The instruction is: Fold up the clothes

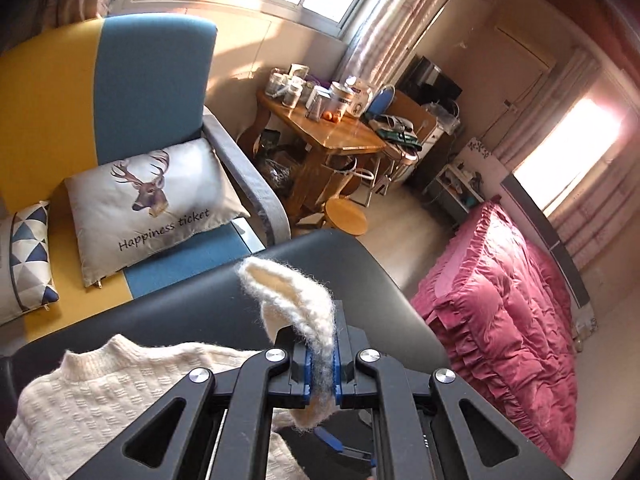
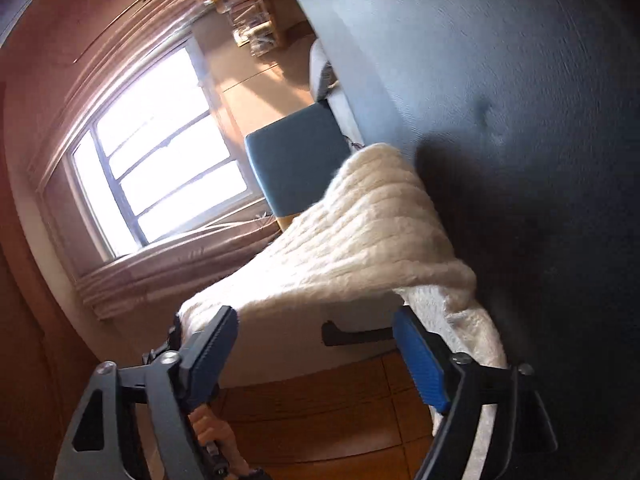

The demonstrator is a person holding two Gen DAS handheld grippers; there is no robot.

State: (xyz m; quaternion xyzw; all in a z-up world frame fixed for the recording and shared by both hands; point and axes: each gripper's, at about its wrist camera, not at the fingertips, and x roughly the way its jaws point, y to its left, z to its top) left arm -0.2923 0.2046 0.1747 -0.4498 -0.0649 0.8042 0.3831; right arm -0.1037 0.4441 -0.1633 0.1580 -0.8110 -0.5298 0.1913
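Pinching a fuzzy edge of the cream sweater, the left gripper has its fingers clenched on the knit and lifts it above the dark bench. The right gripper has its fingers spread, holding nothing, beside cloth draped off the bench edge. Folding appears incomplete: the sweater lies partly spread. Only the left view shows the collar; only the right shows the overhang.

Warm sunlight pours through the blown-out window, glare washing the curtains beside it, while the dark desk smears with motion blur and fisheye edges bend
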